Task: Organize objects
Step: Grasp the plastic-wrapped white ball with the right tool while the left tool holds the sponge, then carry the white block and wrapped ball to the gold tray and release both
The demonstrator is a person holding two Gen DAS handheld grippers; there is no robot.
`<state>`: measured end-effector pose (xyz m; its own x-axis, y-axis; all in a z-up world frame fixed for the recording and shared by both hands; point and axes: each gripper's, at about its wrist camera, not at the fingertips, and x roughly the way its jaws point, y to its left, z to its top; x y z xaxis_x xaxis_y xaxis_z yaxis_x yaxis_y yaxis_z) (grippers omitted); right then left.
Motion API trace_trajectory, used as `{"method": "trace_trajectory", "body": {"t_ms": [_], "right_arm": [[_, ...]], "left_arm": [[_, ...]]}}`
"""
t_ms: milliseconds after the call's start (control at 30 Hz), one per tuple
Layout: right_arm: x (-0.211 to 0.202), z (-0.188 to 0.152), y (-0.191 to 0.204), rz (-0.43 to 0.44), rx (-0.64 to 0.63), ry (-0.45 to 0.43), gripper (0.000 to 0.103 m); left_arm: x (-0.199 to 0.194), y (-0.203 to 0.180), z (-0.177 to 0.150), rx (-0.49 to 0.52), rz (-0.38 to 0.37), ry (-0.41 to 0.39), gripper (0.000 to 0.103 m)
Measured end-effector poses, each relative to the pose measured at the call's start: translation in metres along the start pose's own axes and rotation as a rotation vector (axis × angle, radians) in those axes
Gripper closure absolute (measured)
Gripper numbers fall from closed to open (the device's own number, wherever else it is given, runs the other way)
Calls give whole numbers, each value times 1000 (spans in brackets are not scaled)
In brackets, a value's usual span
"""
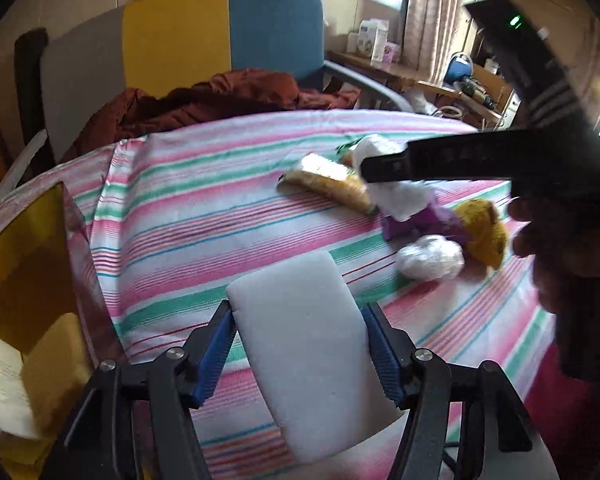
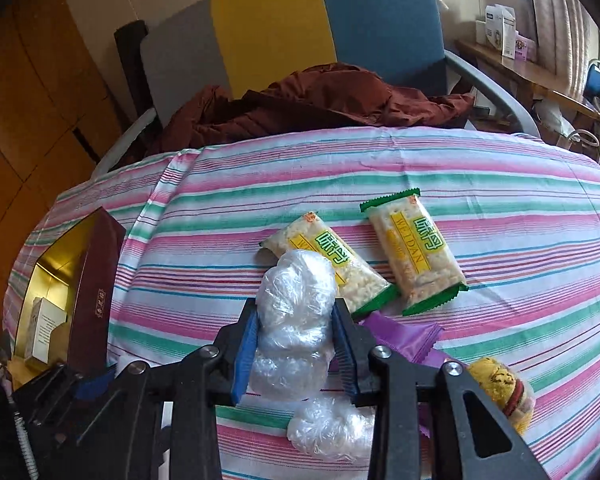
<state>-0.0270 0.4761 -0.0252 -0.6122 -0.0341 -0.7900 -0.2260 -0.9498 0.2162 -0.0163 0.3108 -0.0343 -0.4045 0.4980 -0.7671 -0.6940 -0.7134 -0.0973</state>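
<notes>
Two rice-cracker packets (image 2: 414,250) with green ends, side by side on the striped bedsheet (image 2: 500,184); "WEIDAN" readable down the right one's yellow label, beside large green characters. Two crumpled clear-plastic bundles: one (image 2: 296,312) clamped between the blue pads of the right tool (image 2: 296,354), the other (image 2: 328,432) lying loose on the sheet just below. One purple wrapper (image 2: 408,338) and one small yellow plush toy (image 2: 500,392) near the packets. Left tool (image 1: 298,354) closed on one white foam block (image 1: 304,352), above the sheet. One maroon box (image 2: 94,292) with a gold interior at the left, small gold characters on its side, unreadable.
</notes>
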Motion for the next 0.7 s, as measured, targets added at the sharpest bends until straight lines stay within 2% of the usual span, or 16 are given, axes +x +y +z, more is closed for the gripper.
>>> {"method": "trace_trajectory", "body": {"t_ms": [100, 200, 333, 467, 700], "right_arm": [[-5, -2, 9, -7, -34, -18, 68], [-7, -7, 19, -4, -69, -11, 68], [-13, -9, 45, 0, -130, -13, 68], [-27, -9, 77, 22, -173, -36, 68], [-43, -9, 152, 126, -248, -66, 68]], "left_arm": [[-27, 6, 0, -18, -13, -26, 39], [-63, 17, -1, -34, -5, -85, 38], [-103, 52, -4, -109, 28, -142, 37], [-126, 98, -16, -210, 82, -160, 37], [-148, 159, -50, -367, 135, -169, 37]]}}
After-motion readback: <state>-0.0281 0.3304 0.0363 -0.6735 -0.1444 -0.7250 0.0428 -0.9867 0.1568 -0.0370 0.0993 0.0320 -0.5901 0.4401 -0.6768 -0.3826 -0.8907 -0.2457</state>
